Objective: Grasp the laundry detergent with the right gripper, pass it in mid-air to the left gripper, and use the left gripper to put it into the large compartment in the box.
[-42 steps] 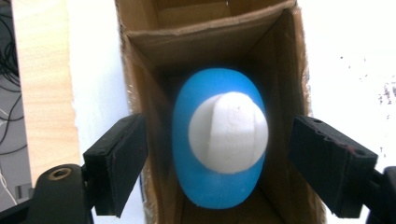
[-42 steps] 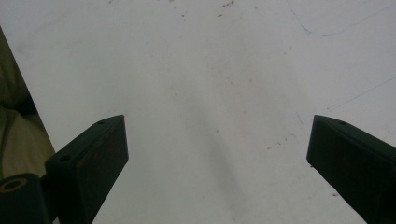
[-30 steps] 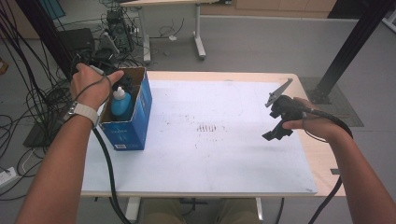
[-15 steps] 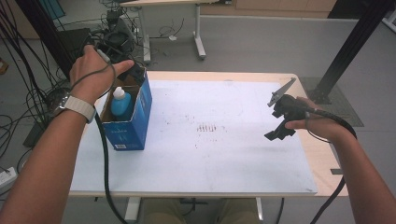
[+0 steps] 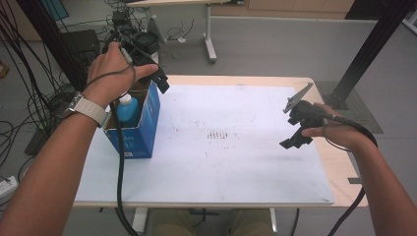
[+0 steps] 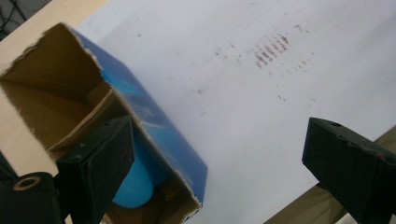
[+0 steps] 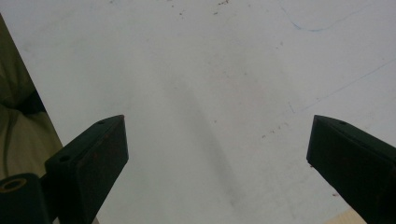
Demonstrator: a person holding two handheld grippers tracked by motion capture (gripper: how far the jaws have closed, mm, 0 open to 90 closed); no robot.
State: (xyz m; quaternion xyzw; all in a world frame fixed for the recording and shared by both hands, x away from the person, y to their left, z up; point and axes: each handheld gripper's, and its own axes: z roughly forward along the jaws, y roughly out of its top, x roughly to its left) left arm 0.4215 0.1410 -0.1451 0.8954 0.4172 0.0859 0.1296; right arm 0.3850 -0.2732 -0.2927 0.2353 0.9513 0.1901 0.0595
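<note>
The left gripper (image 5: pixel 160 81) is held released above the box (image 5: pixel 140 125), where the bottle (image 5: pixel 129 109) stands; the right gripper (image 5: pixel 295 120) is parked, spread empty, over the bench (image 5: pixel 236 162).

This looks like a lab or technical workroom. A bare grey floor (image 5: pixel 275 44) runs beyond the far edge of the wooden table (image 5: pixel 339 167), whose top is covered with a scuffed white sheet (image 5: pixel 221 162). Off the table's far left corner, bundles of black cables (image 5: pixel 29 98) and electronic equipment (image 5: pixel 140 42) crowd the floor. Another desk on a white leg (image 5: pixel 209 37) stands farther back, and black metal posts (image 5: pixel 371 49) rise beside the far right corner.
</note>
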